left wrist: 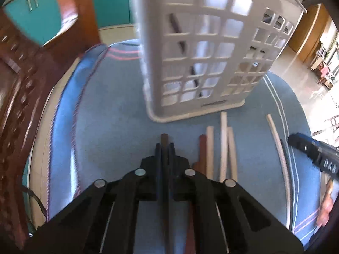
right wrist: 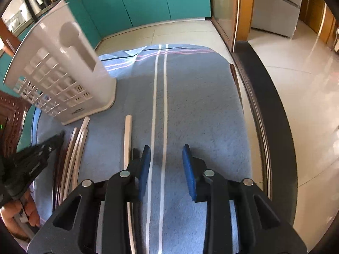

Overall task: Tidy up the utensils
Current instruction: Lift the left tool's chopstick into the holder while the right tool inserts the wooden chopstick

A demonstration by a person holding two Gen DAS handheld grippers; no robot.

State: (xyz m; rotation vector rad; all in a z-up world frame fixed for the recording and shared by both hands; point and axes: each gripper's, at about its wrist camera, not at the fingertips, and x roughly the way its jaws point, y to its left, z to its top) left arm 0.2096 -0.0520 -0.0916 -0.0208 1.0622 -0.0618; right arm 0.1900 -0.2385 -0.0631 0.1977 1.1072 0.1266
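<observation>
basket [left wrist: 199, 48] – matt white plastic | chopsticks [left wrist: 223, 148] – wood | cloth [right wrist: 201, 110] – fuzzy blue

The only lettering that can be read is on the right gripper [left wrist: 313, 154], seen at the right edge of the left wrist view, right of the white basket [left wrist: 201, 48]: raised pale letters "DAS" on its black body. The basket carries a small dark mark on its base rim [left wrist: 213, 103], too blurred to read; the same mark shows in the right wrist view [right wrist: 77, 111], equally unreadable. The left gripper [right wrist: 42, 150], left of the basket's foot there, bears a line of print too smeared to make out.
</observation>
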